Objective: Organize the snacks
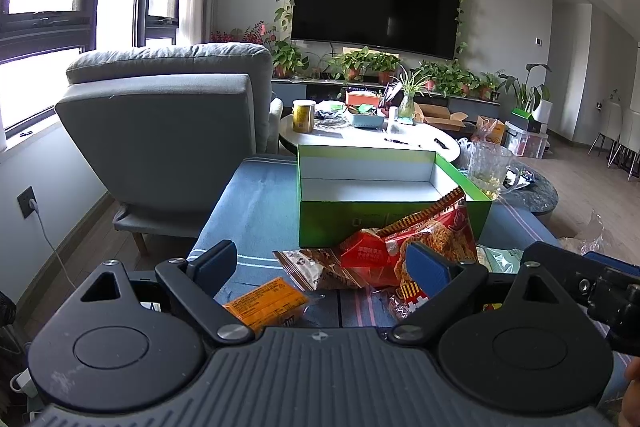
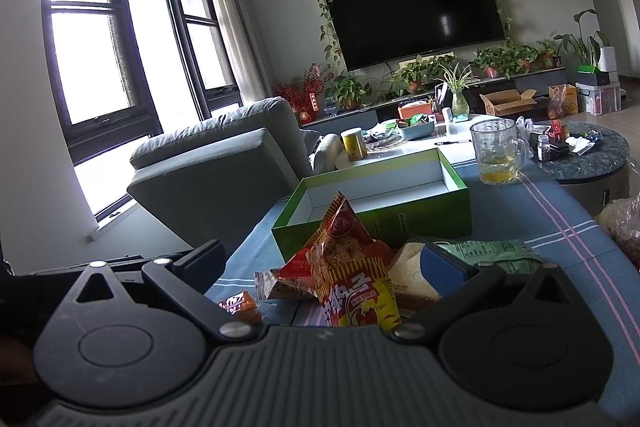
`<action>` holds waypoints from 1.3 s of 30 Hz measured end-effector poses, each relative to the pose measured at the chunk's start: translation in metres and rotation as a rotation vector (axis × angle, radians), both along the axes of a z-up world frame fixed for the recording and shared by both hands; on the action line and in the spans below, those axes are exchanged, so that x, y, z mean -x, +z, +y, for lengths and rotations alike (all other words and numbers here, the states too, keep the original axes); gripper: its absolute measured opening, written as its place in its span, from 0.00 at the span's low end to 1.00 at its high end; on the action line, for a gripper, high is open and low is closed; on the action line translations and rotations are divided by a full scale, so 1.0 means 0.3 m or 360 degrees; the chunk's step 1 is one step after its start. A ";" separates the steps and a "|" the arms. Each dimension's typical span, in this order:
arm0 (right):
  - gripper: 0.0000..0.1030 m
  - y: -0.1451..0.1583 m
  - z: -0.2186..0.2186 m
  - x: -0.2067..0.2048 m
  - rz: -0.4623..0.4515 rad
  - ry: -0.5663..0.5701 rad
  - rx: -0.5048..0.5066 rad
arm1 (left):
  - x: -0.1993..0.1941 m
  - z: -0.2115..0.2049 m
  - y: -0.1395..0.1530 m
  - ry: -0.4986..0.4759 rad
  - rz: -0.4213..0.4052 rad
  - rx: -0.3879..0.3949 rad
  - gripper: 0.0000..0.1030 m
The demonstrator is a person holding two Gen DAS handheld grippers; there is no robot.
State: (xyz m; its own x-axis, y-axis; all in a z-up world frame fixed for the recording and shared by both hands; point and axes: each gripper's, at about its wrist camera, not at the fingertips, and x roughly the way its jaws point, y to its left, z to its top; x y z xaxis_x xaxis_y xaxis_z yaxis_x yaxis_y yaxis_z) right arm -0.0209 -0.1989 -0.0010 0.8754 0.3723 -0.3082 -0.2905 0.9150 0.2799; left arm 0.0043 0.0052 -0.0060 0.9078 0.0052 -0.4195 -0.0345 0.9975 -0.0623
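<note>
An open green box (image 1: 384, 223) (image 2: 416, 215) with a white, bare inside stands on the blue striped cloth (image 1: 256, 211) (image 2: 560, 219). In front of it lies a heap of snack packs: a tall red and yellow noodle bag (image 1: 436, 235) (image 2: 348, 267), a small red pack (image 1: 368, 259), a brown pack (image 1: 316, 267), an orange pack (image 1: 268, 303) (image 2: 238, 305) and a green pack (image 2: 484, 253). My left gripper (image 1: 320, 259) is open above the heap. My right gripper (image 2: 320, 259) is open too, the noodle bag standing between its fingers untouched.
A glass mug (image 2: 498, 151) (image 1: 488, 163) with yellow liquid stands right of the box. A grey armchair (image 1: 168, 131) is at the left. Behind are a white cluttered coffee table (image 1: 372, 135), a round dark table (image 2: 584, 155), potted plants and a wall TV (image 1: 376, 3).
</note>
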 end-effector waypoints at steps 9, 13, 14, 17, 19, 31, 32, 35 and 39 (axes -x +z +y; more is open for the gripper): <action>0.82 -0.012 -0.014 -0.001 0.0022 -0.0003 -0.0009 | 0.002 -0.009 -0.014 -0.0007 0.0013 -0.0004 0.88; 0.82 -0.015 -0.016 -0.005 0.0039 -0.0002 -0.0012 | -0.002 -0.005 -0.014 -0.0011 0.0025 -0.0006 0.88; 0.82 -0.016 -0.018 -0.006 0.0042 -0.0001 -0.0013 | -0.007 -0.003 -0.015 -0.0010 0.0029 -0.0006 0.88; 0.82 -0.022 -0.024 -0.013 0.0059 -0.0010 -0.0013 | -0.016 -0.001 -0.020 -0.0006 0.0044 -0.0002 0.88; 0.82 -0.026 -0.028 -0.016 0.0072 -0.0017 -0.0009 | -0.022 -0.003 -0.024 -0.0009 0.0054 0.0001 0.88; 0.82 -0.046 -0.039 -0.035 0.0118 -0.0024 -0.0002 | -0.046 -0.014 -0.044 -0.0027 0.0096 -0.0011 0.88; 0.82 -0.047 -0.040 -0.035 0.0121 -0.0025 -0.0003 | -0.046 -0.013 -0.044 -0.0026 0.0098 -0.0010 0.88; 0.82 -0.050 -0.042 -0.037 0.0126 -0.0029 -0.0006 | -0.045 -0.012 -0.044 -0.0031 0.0099 -0.0010 0.88; 0.82 -0.050 -0.043 -0.038 0.0127 -0.0030 -0.0004 | -0.048 -0.013 -0.048 -0.0054 0.0094 -0.0001 0.88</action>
